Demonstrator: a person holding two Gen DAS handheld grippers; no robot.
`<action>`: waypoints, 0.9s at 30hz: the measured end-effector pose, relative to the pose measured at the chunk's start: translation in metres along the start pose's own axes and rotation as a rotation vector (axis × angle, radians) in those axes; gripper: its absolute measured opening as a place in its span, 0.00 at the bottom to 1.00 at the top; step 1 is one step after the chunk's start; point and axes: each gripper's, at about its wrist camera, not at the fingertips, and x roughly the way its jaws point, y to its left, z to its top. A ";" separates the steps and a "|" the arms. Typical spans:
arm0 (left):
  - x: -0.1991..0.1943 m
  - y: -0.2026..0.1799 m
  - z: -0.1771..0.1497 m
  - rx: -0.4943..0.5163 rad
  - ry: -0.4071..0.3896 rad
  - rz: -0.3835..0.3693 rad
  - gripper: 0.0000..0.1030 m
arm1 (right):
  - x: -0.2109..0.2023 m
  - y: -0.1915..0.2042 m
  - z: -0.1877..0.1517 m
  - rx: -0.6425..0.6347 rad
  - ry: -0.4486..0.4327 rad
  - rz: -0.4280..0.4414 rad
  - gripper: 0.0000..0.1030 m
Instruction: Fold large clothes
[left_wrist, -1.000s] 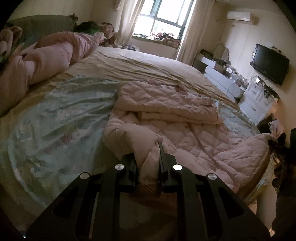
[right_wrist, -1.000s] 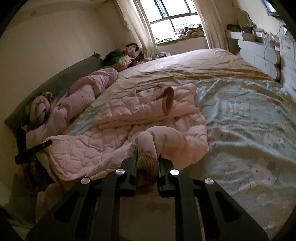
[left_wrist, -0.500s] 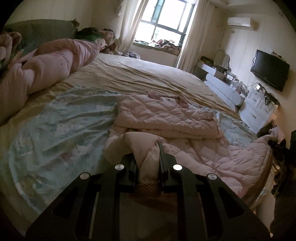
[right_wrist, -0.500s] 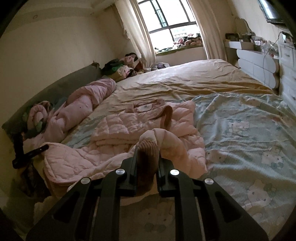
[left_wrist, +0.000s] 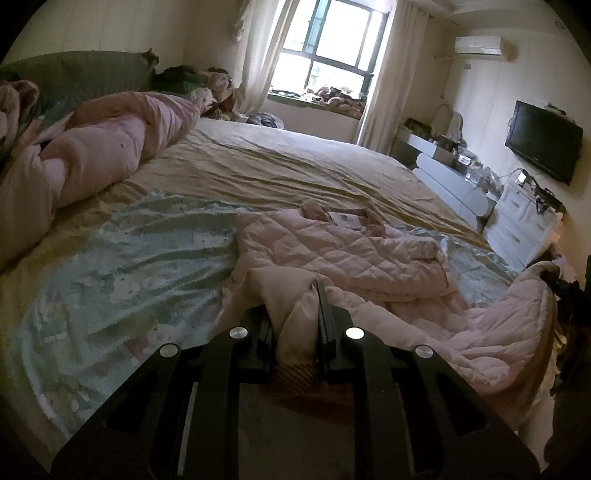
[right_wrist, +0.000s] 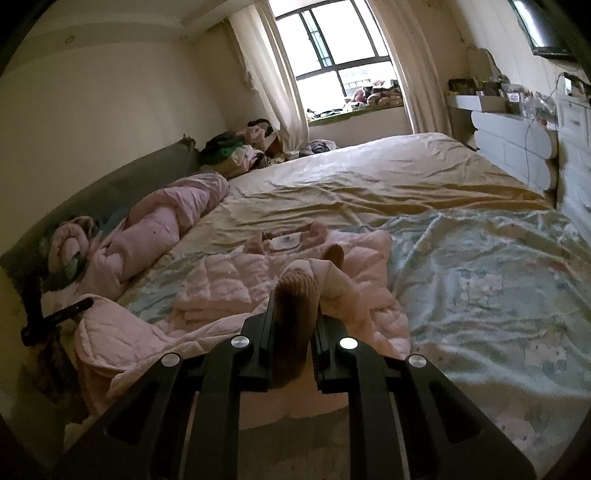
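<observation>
Both grippers rose – left gripper (left_wrist: 295, 314), right gripper (right_wrist: 293, 317) clamp jacket (left_wrist: 343, 254)

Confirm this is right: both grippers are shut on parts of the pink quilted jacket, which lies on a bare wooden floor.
One thing is wrong: the pink quilted jacket lies on a bed, not a floor. Both wrist views show it. The left gripper and right gripper are indeed shut on the jacket.
</observation>
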 end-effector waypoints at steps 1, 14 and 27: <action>0.002 0.001 0.002 -0.001 -0.001 0.000 0.10 | 0.003 0.000 0.003 -0.001 -0.003 0.000 0.13; 0.035 0.008 0.034 -0.005 -0.027 0.027 0.10 | 0.045 -0.016 0.047 0.033 -0.011 -0.027 0.13; 0.074 0.009 0.059 0.049 -0.036 0.105 0.11 | 0.107 -0.040 0.092 0.074 0.016 -0.106 0.13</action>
